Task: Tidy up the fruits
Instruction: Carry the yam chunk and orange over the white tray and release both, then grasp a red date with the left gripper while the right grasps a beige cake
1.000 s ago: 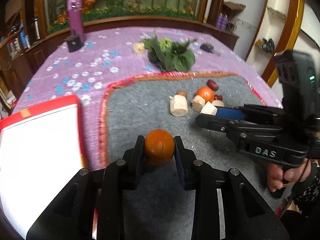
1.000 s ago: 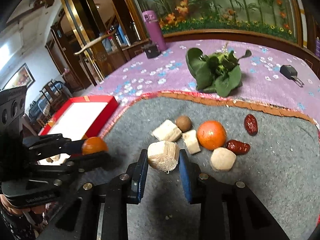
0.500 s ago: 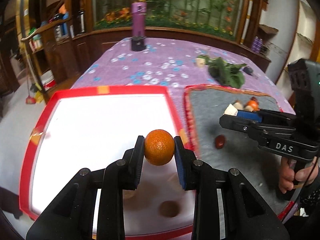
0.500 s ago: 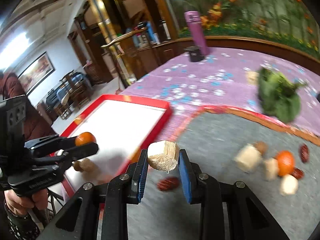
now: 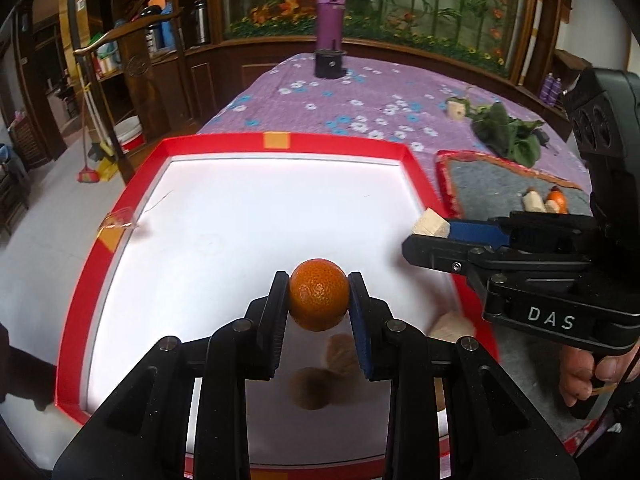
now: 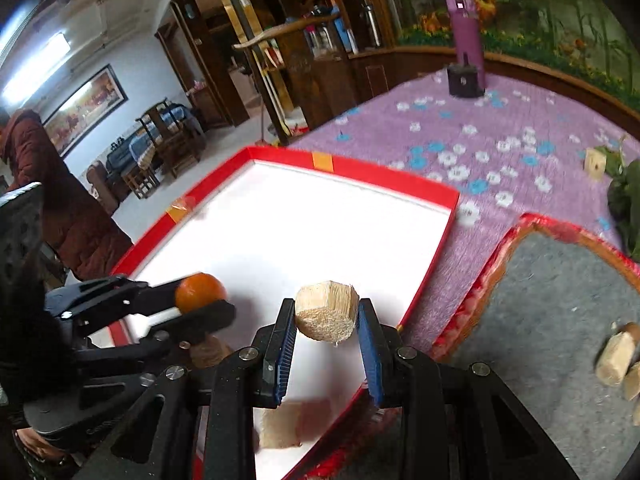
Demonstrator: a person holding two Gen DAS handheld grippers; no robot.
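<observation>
Orange clamped in left hand-held gripper, lower centre, directly above red tray. Right hand-held gripper pinches pale chunk over tray's right edge; left sits deeper in.

Two black hand-held grippers, blue-padded

The left hand-held gripper and right hand-held gripper are matte black plastic with jointed linkage arms, round silver screws at the pivots and ribbed blue pads inside the fingers. The right one's side carries white "DAS" lettering; a dark sleeve shows beneath it.
</observation>
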